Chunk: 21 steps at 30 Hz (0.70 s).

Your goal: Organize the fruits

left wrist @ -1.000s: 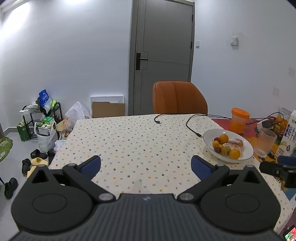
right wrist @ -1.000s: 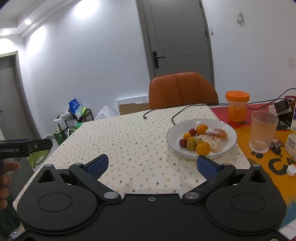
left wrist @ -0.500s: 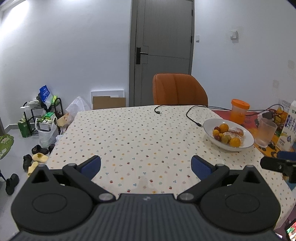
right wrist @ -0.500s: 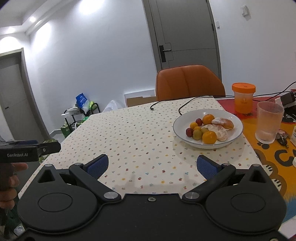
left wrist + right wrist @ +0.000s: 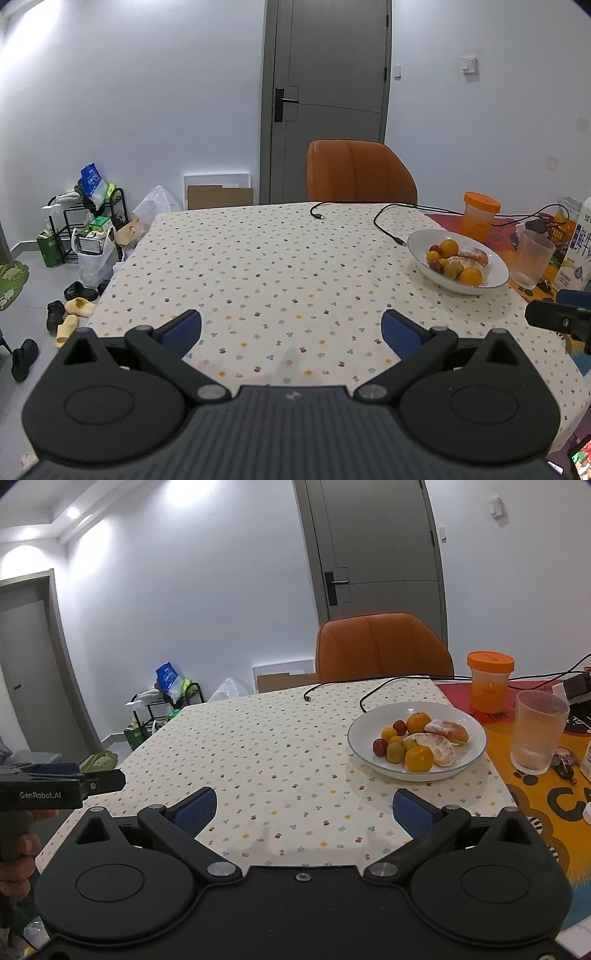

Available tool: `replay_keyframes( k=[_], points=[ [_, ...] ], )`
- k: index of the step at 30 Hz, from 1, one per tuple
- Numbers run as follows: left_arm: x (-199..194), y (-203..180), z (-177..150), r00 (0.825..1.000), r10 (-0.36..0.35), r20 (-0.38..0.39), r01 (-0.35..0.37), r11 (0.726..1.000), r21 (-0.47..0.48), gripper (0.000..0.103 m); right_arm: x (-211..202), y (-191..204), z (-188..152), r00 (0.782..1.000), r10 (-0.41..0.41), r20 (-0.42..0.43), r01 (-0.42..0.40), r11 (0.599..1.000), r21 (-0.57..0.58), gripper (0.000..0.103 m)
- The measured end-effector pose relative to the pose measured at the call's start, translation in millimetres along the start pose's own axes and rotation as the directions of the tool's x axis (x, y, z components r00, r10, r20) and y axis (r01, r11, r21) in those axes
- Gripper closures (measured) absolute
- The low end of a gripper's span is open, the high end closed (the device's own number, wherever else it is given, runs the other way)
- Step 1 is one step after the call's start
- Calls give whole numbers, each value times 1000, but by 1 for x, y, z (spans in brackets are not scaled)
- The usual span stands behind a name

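Observation:
A white bowl [image 5: 476, 749] sits on the dotted tablecloth, right of centre; in the left wrist view the bowl [image 5: 496, 277] is at the far right. It holds oranges [image 5: 419, 758], peeled orange pieces [image 5: 447, 731], small red fruits [image 5: 379, 746] and green ones [image 5: 394, 752]. My left gripper [image 5: 291, 330] hovers open over the near edge of the cloth, nothing between its blue pads. My right gripper [image 5: 303, 808] is open too, low over the cloth, left of and nearer than the bowl. The left gripper's body [image 5: 55, 786], held by a hand, shows at the right wrist view's left edge.
A ribbed glass [image 5: 537, 731] and an orange-lidded jar [image 5: 489, 681] stand right of the bowl. Black cables [image 5: 384, 221] lie on the far cloth. A milk carton [image 5: 583, 247] stands at the right. An orange chair [image 5: 360, 173] is behind the table. Shoes and a rack sit on the floor, left.
Both grippers have tilted and shifted a little, so the bowl sits lower and nearer in the right wrist view. Both stay open; the fruit has not moved.

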<state>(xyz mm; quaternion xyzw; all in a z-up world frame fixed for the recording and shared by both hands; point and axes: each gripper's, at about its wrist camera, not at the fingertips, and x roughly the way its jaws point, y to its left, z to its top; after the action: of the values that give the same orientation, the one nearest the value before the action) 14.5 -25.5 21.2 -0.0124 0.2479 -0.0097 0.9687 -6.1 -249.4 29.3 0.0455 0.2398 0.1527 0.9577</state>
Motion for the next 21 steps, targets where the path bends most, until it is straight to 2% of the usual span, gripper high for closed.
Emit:
replay_keyframes(
  k=[21],
  points=[
    [-1,4,-4,1000,3,-7,-3,1000,-11,0,3,7,-2,1000,10,-7,-10,1000,-16,0]
  ],
)
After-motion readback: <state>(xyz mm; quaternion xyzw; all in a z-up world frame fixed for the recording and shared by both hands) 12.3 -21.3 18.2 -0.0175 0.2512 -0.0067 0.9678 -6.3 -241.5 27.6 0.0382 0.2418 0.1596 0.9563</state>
